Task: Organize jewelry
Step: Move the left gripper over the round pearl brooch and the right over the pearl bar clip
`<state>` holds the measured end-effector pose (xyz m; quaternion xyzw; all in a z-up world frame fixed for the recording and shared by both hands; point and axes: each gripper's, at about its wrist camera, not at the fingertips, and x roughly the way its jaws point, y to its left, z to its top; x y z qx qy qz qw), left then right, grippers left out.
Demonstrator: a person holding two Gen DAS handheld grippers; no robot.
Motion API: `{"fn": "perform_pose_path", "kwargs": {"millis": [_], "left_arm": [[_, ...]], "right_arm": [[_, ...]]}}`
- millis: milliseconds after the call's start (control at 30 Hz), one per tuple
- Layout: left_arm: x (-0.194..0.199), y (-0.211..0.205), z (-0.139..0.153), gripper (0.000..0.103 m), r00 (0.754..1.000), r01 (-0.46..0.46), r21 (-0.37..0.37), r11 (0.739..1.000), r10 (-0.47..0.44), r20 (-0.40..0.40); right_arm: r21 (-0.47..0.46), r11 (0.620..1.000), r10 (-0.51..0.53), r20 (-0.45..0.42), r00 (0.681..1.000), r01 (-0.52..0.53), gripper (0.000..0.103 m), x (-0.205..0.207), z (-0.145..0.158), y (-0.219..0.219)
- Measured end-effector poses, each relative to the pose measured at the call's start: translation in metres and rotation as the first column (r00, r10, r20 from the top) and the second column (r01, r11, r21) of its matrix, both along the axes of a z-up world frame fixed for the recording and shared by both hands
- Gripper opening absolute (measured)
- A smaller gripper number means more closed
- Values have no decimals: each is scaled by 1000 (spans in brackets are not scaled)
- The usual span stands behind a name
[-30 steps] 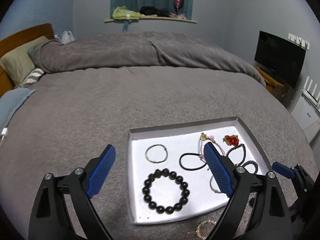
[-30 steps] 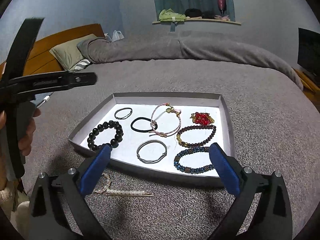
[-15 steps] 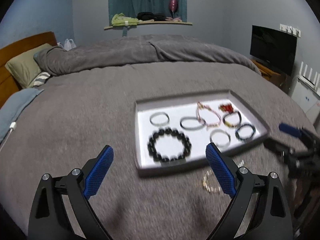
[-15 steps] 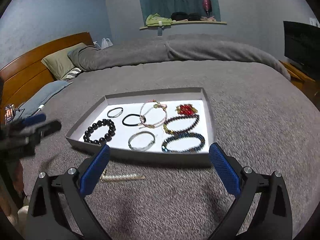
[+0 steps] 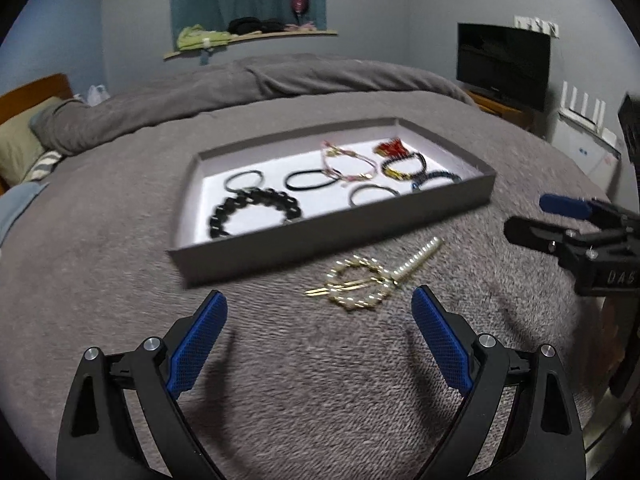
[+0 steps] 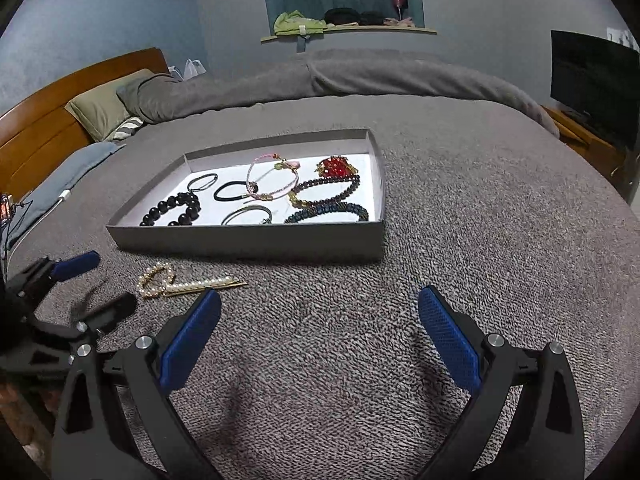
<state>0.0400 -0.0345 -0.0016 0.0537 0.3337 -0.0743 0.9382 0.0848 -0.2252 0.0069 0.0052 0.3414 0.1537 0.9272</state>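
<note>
Hovering low over a grey bedspread (image 6: 460,208), the left claw (image 5: 318,312) and the right claw (image 6: 320,308) both gape wide, empty, touching nothing. Just ahead of the left claw lie a pearl hair clip (image 5: 416,258) and a gold ring-shaped clip (image 5: 358,282), overlapping, outside and near the front wall of a grey tray (image 5: 332,236). Inside the tray sit a black bead bracelet (image 6: 176,210), a black hair tie (image 6: 232,192), a pink cord bracelet (image 6: 272,178) and a blue bead bracelet (image 6: 328,212).
</note>
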Motion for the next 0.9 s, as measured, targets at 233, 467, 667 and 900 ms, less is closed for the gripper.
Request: {"fn": "perform_pose_path", "kwargs": {"millis": [233,467,667,900], "left_arm": [[8,0,-5,78,999,33,-13,999,-33,-14],[15,0,-7,52,997,72,-32,997,-73,-40],[11,-1,-7,51,997,77,-21,997,-78,-30],[2,22,-4,51,999,25,1,1000,-25,-26]], "right_arm": [[-12,1000,8,-1,1000,-8,97,1,-4,1],[-13,1000,20,-5,1000,-20,97,5,-5,5],[-12,998,56,-18,998,-56,97,7,-9,15],[-16,992,124,-43,991,-124,97,4,-16,41]]}}
